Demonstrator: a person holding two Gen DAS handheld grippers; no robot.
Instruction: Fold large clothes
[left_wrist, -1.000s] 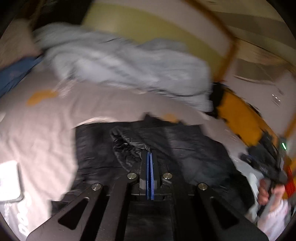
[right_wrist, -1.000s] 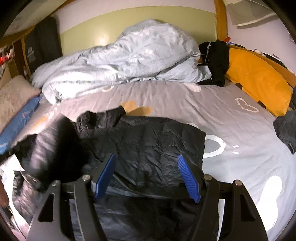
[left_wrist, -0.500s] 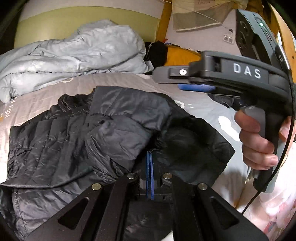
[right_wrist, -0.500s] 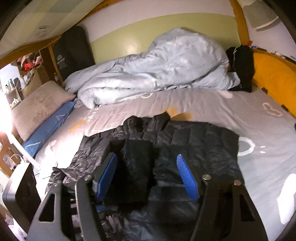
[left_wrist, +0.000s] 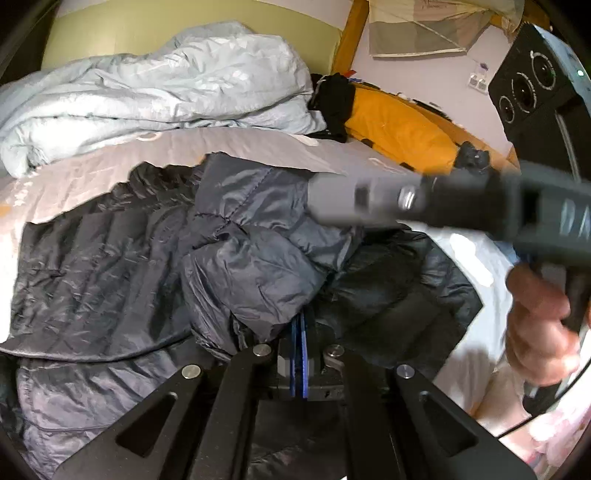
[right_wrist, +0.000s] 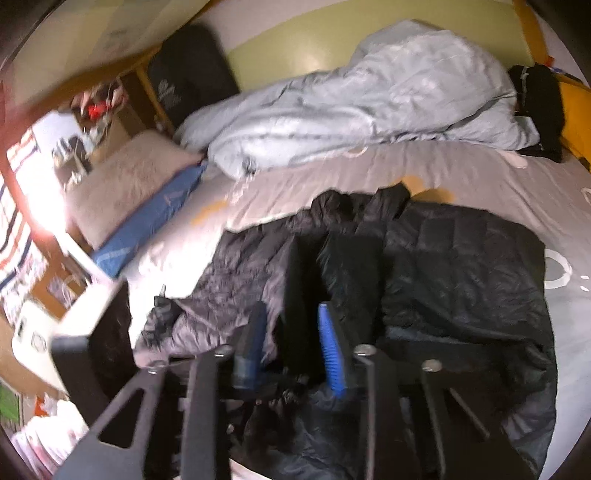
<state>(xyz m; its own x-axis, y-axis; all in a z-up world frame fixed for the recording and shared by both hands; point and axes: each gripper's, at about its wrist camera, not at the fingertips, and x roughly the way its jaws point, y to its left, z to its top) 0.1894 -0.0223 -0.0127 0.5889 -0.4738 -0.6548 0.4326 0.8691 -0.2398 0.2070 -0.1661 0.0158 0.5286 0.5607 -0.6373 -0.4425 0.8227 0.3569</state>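
Note:
A black puffer jacket (left_wrist: 96, 258) lies spread on the grey bed sheet (right_wrist: 480, 173). A bunched fold of it is piled over its middle. My left gripper (left_wrist: 300, 325) is shut on the near edge of that fold, its blue pads pressed together. In the right wrist view the jacket (right_wrist: 461, 266) fills the lower middle. My right gripper (right_wrist: 291, 308) hangs low over it, and its jaws are closing with a dark upright fold between the pads, which still show gaps. In the left wrist view one of its fingers (left_wrist: 340, 199) reaches blurred across the jacket, held by a hand (left_wrist: 535, 321).
A crumpled light blue duvet (right_wrist: 369, 99) lies along the far side of the bed. An orange pillow (left_wrist: 399, 129) and a black bag (right_wrist: 539, 107) sit at the far right. A grey pillow (right_wrist: 125, 184) on a blue one (right_wrist: 155, 218) lies at the left edge.
The left gripper, shut throughout, carried a jacket fold across onto the jacket's middle. The right gripper swung left over the jacket and its wide jaws narrowed around a fold.

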